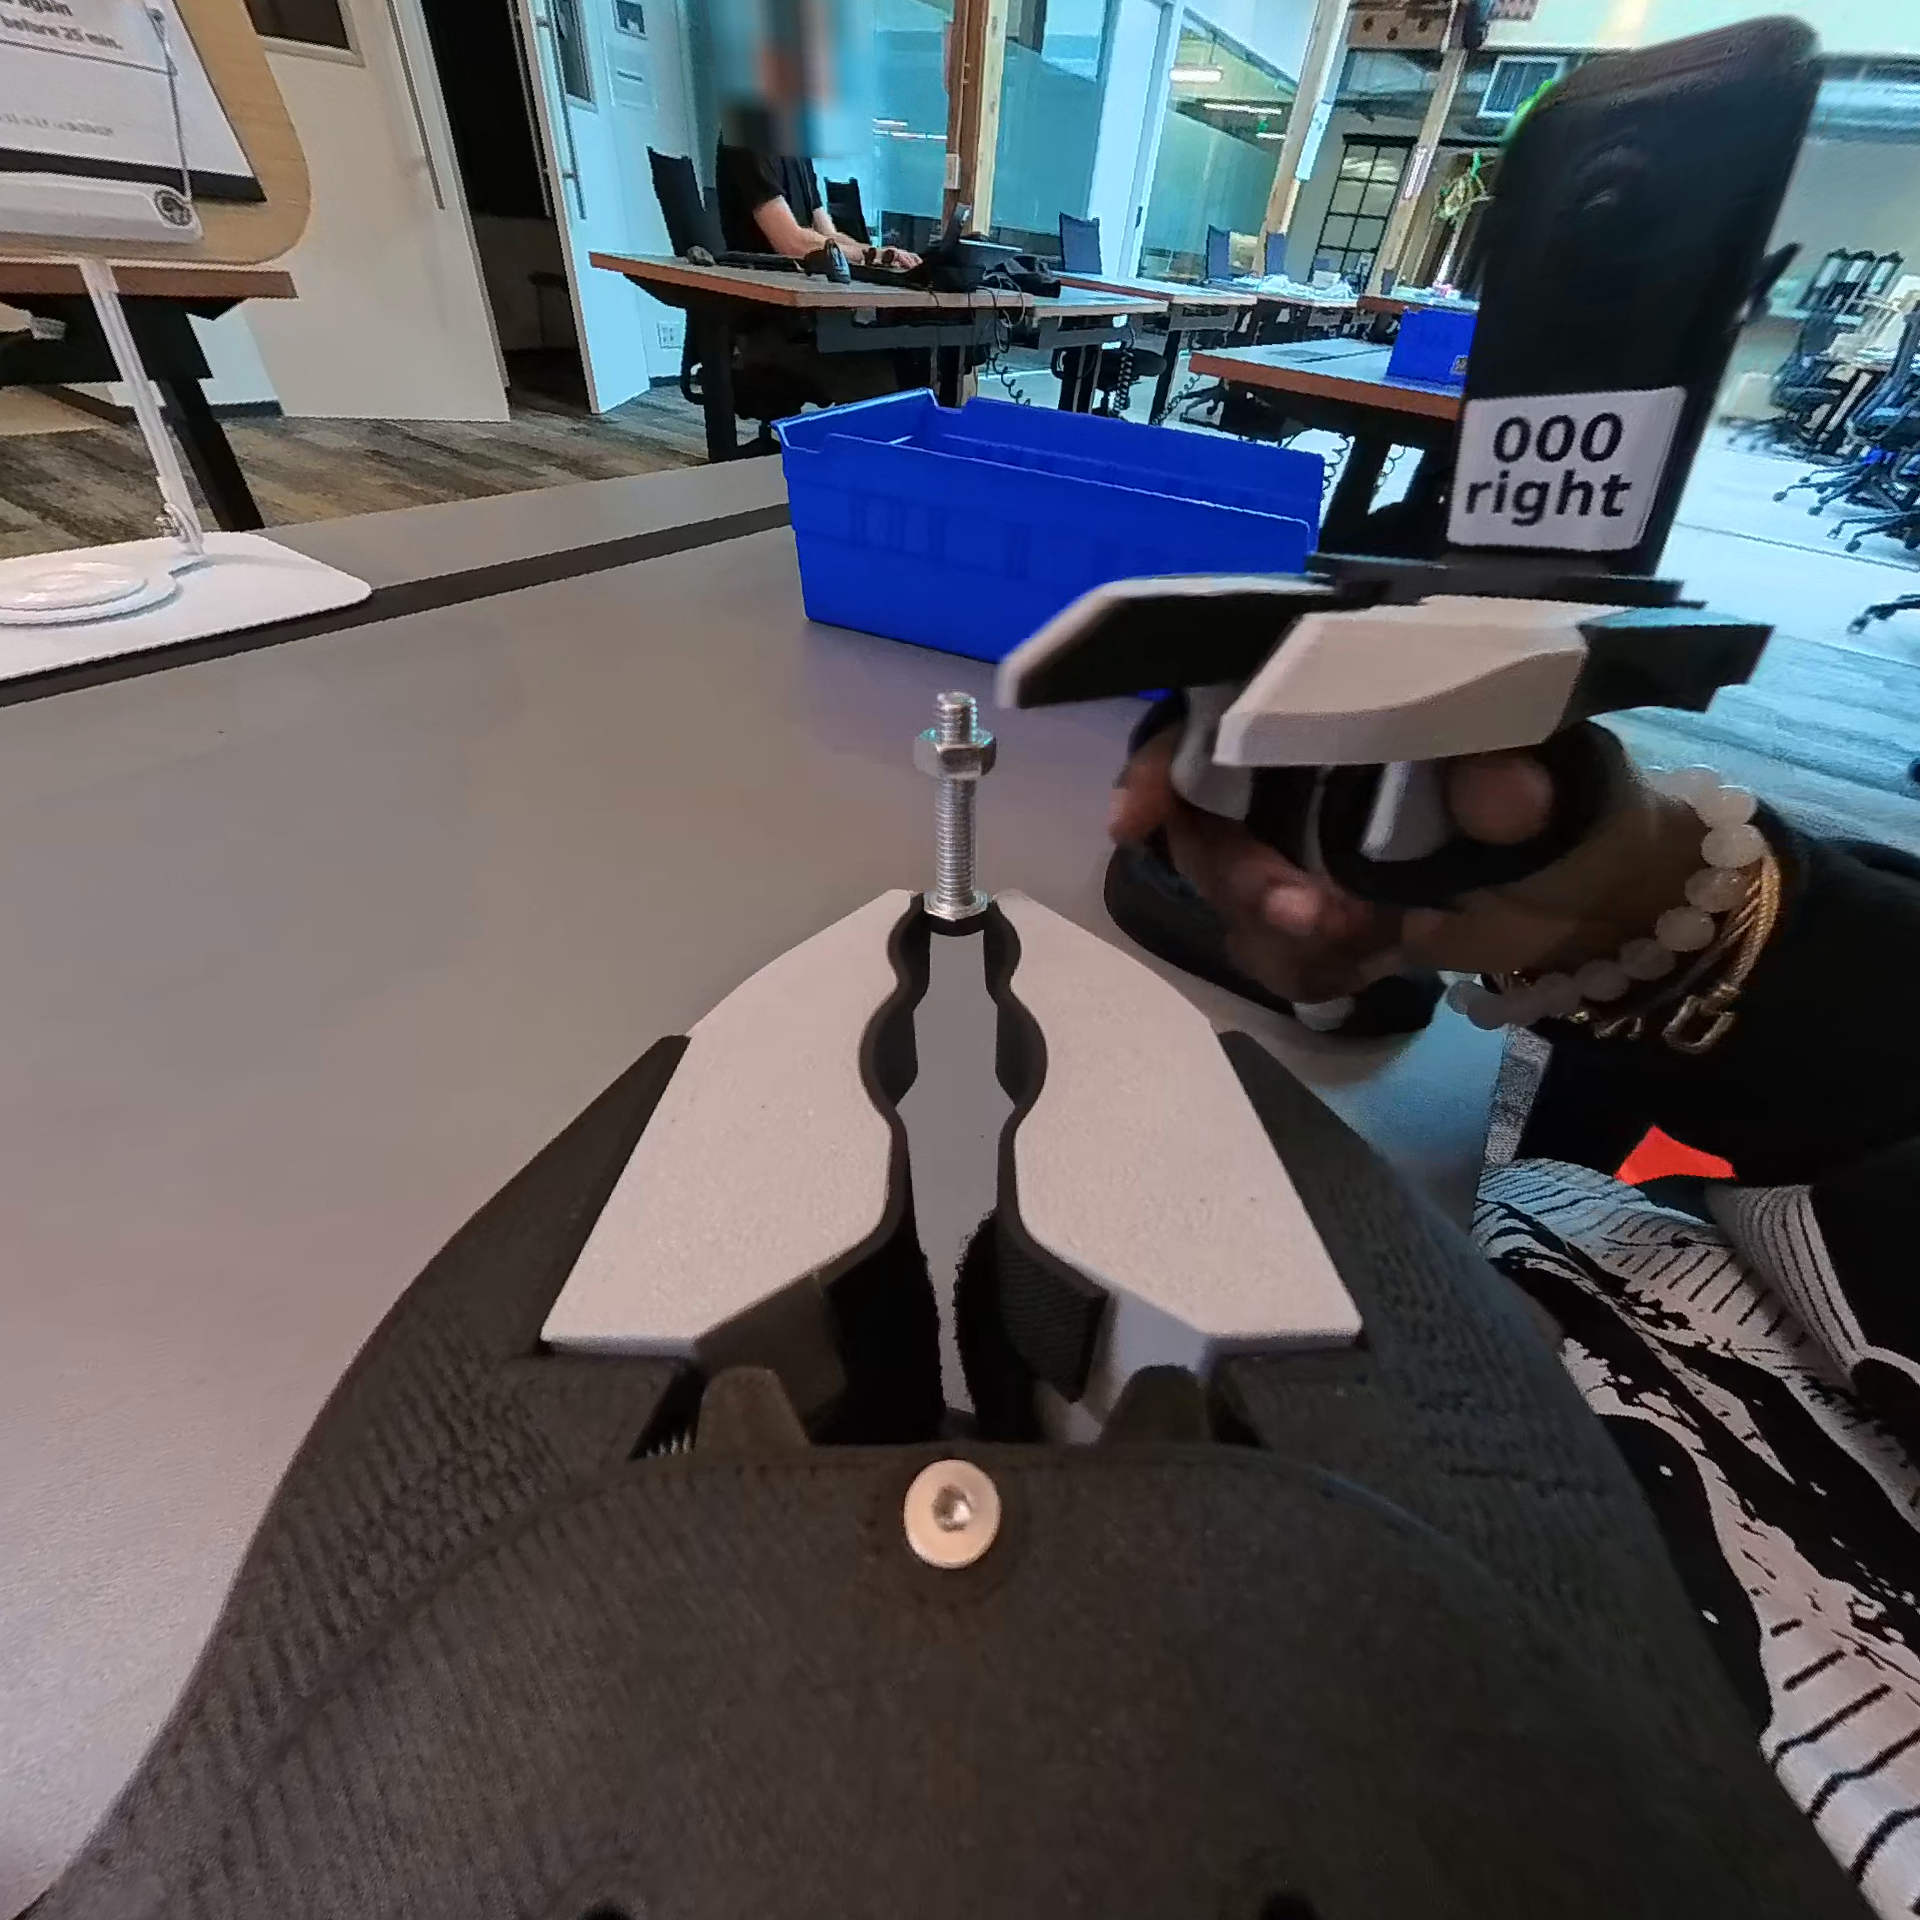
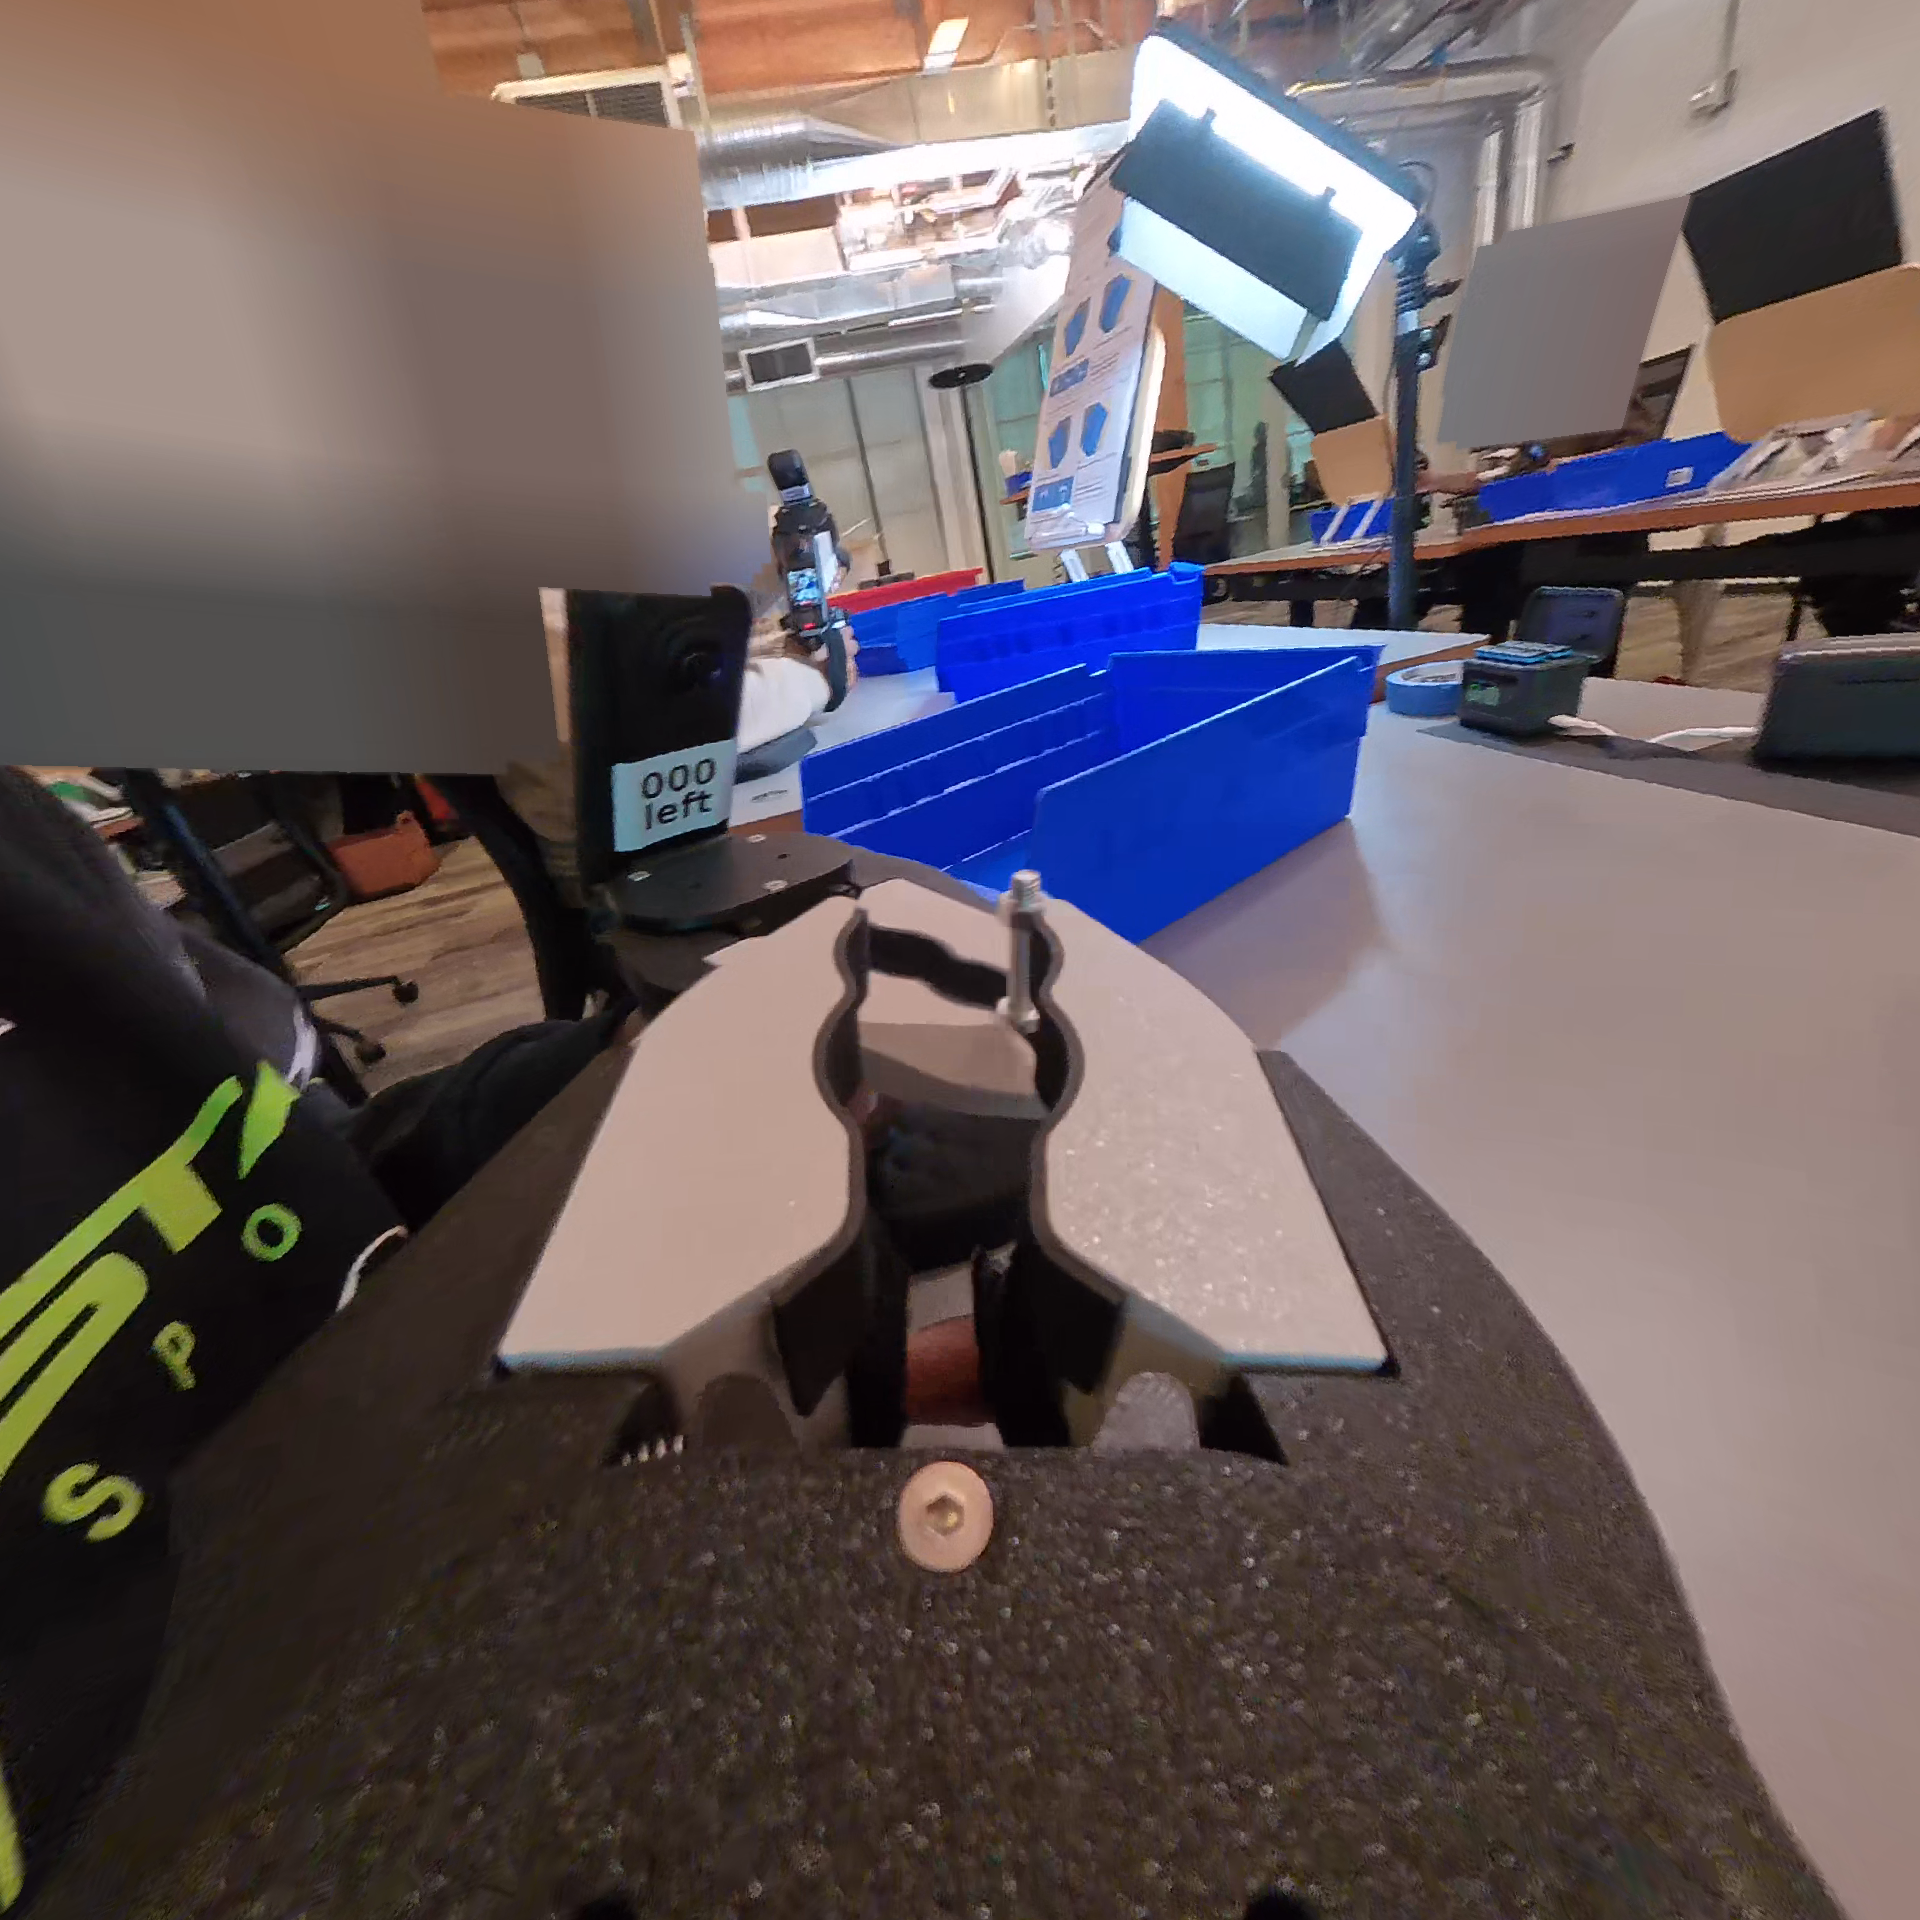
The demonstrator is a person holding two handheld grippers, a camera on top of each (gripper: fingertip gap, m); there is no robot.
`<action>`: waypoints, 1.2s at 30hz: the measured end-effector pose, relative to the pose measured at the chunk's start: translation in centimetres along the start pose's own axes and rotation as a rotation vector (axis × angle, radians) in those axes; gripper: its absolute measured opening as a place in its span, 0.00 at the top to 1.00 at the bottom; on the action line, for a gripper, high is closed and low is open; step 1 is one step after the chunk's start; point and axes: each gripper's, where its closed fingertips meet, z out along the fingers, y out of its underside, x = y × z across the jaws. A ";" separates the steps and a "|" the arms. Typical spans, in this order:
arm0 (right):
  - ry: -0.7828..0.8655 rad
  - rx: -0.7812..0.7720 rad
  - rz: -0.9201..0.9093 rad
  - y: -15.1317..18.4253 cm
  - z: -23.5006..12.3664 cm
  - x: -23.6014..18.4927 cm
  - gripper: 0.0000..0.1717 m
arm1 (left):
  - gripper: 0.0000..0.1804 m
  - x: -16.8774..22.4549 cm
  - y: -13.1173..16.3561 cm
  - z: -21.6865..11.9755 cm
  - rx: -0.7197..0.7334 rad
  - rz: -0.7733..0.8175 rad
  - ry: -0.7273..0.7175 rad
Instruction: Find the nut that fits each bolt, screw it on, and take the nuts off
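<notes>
White printed labels point(image 1: 1555, 470) on both hand-held grippers

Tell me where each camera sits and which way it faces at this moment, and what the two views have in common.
Left wrist view: rides the left gripper, looking along its fingers across the grey table at the upright bolt it clamps by the head, nut near the top; the right gripper and the hand holding it show.
Right wrist view: rides the right gripper, raised, facing the left gripper; a dark sleeve shows.
Shared: bolt, table, blue bin.
</notes>
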 end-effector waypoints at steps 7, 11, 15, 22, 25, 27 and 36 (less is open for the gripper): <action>-0.058 -0.061 0.006 1.2 3.2 -0.4 0.66 | 0.95 0.2 0.1 0.1 -0.007 0.014 0.009; -0.072 -0.071 -0.014 1.2 3.4 -0.9 0.66 | 0.95 0.2 0.1 0.0 -0.005 0.008 0.005; -0.032 -0.075 -0.030 1.0 1.9 -0.4 0.71 | 0.95 -0.2 0.0 0.0 -0.002 -0.008 -0.009; -0.008 -0.012 -0.009 -0.1 0.0 0.4 0.86 | 0.95 -0.2 0.1 0.1 -0.007 -0.010 -0.011; 0.002 -0.028 -0.007 0.4 1.2 0.8 0.72 | 0.95 -0.1 0.1 0.1 -0.010 -0.006 -0.007; -0.019 -0.061 -0.009 1.0 2.2 0.6 0.67 | 0.95 0.0 0.2 0.1 -0.014 -0.001 -0.001; -0.034 -0.123 -0.085 1.2 1.8 -0.3 0.71 | 0.95 -0.3 0.2 0.1 -0.012 -0.012 -0.023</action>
